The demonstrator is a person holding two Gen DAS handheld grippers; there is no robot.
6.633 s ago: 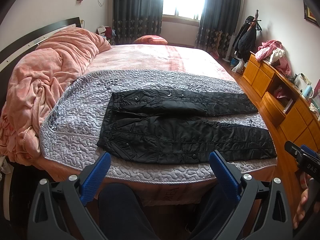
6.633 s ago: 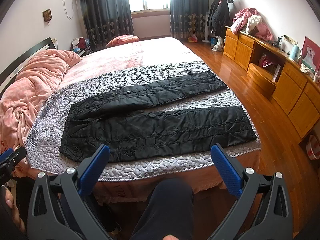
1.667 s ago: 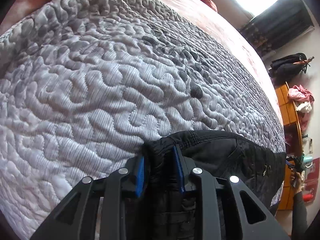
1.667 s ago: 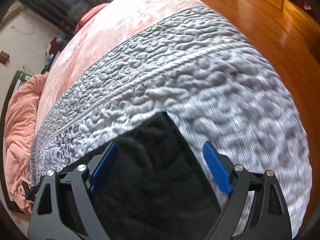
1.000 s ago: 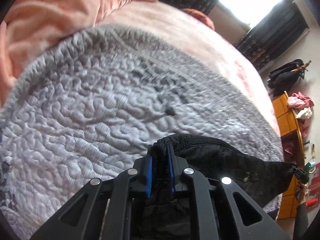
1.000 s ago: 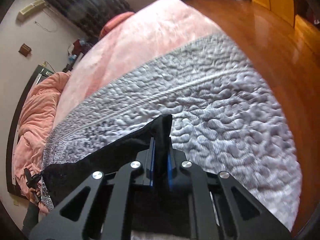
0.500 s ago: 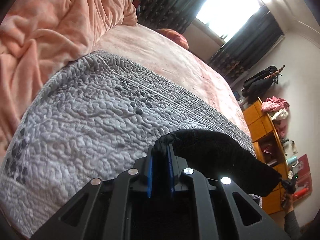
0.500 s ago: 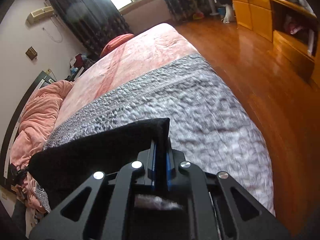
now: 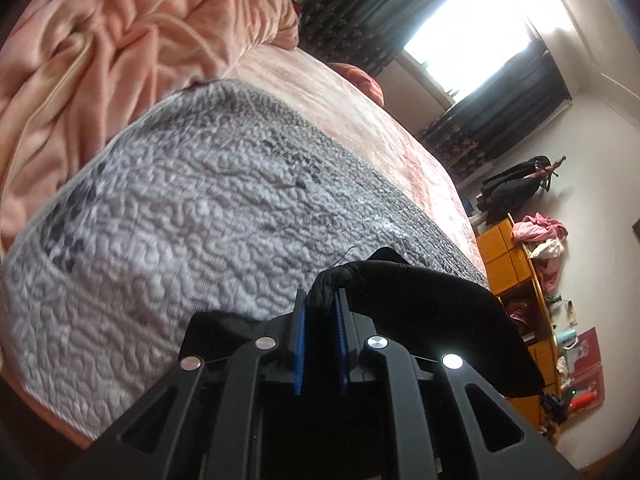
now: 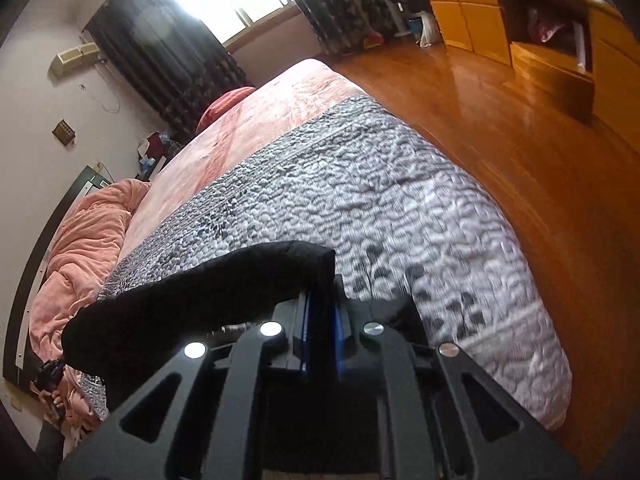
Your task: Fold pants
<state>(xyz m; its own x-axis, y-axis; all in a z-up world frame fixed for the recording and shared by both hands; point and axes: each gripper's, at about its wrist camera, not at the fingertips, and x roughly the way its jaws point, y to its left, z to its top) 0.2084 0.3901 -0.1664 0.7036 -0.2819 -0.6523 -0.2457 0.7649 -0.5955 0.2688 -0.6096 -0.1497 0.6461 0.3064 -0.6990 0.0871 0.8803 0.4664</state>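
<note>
The black pants (image 9: 432,304) hang as a taut band between both grippers, lifted off the grey quilted cover (image 9: 180,216). My left gripper (image 9: 321,300) is shut on a bunched black end of the pants, its blue pads pinching the fabric. From there the cloth runs right toward the other gripper (image 9: 554,406), small at the far right edge. In the right wrist view my right gripper (image 10: 320,296) is shut on the opposite end of the pants (image 10: 192,300), which stretch left to the left gripper (image 10: 50,372). How much cloth hangs below the jaws is hidden.
A rumpled pink blanket (image 9: 100,52) lies at the head of the bed. The pink bedsheet (image 10: 256,120) runs toward dark curtains and a bright window (image 9: 476,32). Orange wooden cabinets (image 10: 532,28) line the wall across the wooden floor (image 10: 540,152). A coat stand (image 9: 516,184) stands by the cabinets.
Both grippers have drawn back and upward from the bed with the pants pinched in them. The cloth has come up off the quilt, and more of the room now shows.
</note>
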